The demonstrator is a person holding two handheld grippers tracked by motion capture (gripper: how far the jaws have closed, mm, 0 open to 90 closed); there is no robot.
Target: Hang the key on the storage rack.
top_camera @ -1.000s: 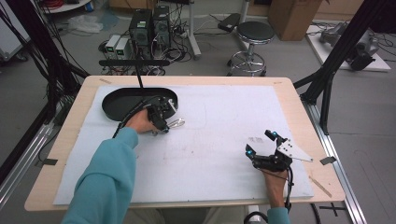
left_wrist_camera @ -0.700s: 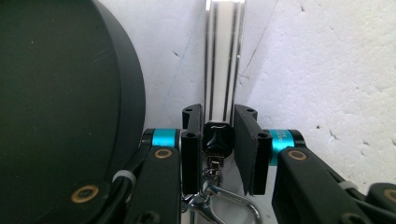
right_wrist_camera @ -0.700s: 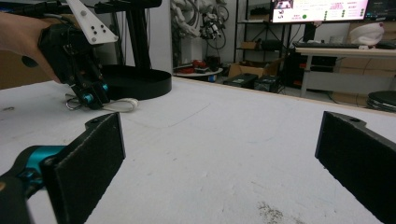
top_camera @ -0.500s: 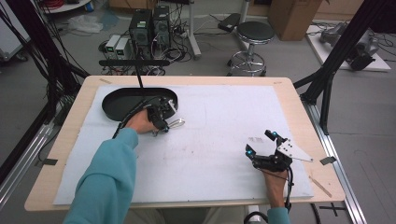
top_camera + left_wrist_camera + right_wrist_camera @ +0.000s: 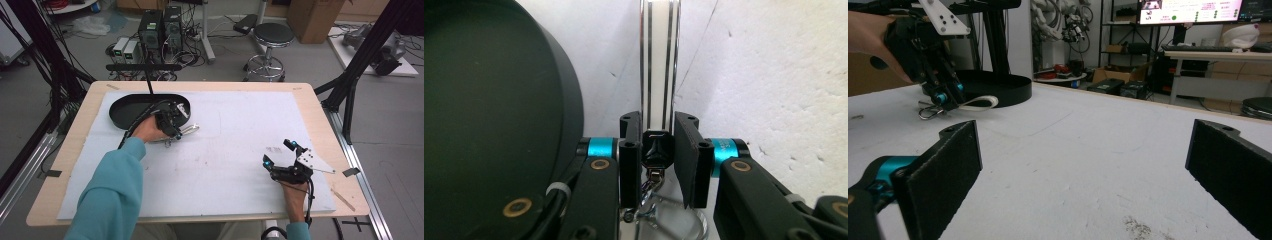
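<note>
A white strap with dark stripes (image 5: 659, 65) ends in a black clasp (image 5: 656, 150) and a metal clip (image 5: 659, 210). My left gripper (image 5: 658, 145) is shut on that clasp, just right of a black oval tray (image 5: 489, 100). In the high view the left gripper (image 5: 172, 122) sits by the tray's (image 5: 130, 107) right end, with the strap (image 5: 187, 131) poking out low over the white sheet. My right gripper (image 5: 277, 152) rests at the table's front right, open with nothing between its pads (image 5: 955, 150). The right gripper view shows the left gripper (image 5: 943, 97) and the strap (image 5: 980, 102) far off.
A white sheet (image 5: 225, 150) covers most of the wooden table (image 5: 320, 107). Black frame legs (image 5: 350, 80) stand at the table's right and left sides. A stool (image 5: 272, 37) and computer boxes (image 5: 160, 25) are on the floor behind.
</note>
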